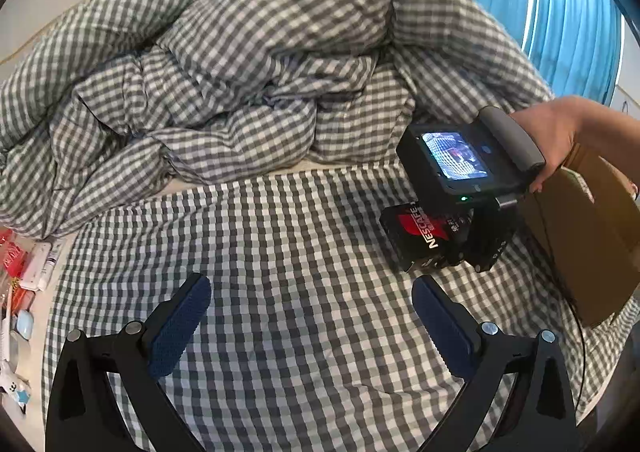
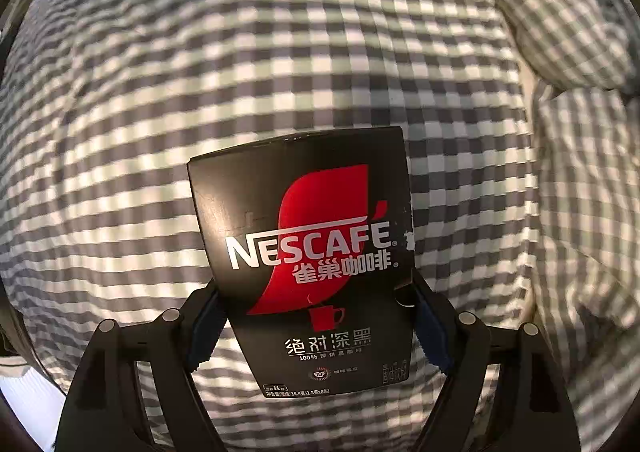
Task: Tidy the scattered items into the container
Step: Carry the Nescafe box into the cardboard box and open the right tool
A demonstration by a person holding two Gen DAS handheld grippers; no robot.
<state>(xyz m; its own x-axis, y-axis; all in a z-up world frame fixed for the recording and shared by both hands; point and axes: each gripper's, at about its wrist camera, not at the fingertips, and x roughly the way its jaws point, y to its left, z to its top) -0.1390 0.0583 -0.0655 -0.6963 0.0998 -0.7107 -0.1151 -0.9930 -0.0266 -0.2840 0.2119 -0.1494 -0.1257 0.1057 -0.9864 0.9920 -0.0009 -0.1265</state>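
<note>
The Nescafé coffee box point(image 2: 310, 260) is clamped by its long sides in the right gripper point(image 2: 316, 318), long axis pointing straight ahead, lifted over the checked bedsheet point(image 1: 280, 252). The cardboard box point(image 1: 592, 252) sits just right of it, nearest that hand. Black carton, red swoosh. The left gripper point(image 1: 312, 328) is spread wide, nothing held.

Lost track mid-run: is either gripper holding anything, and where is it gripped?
Right gripper clamps the Nescafe box by its side edges near the lower end. Left gripper is open, empty.
</note>
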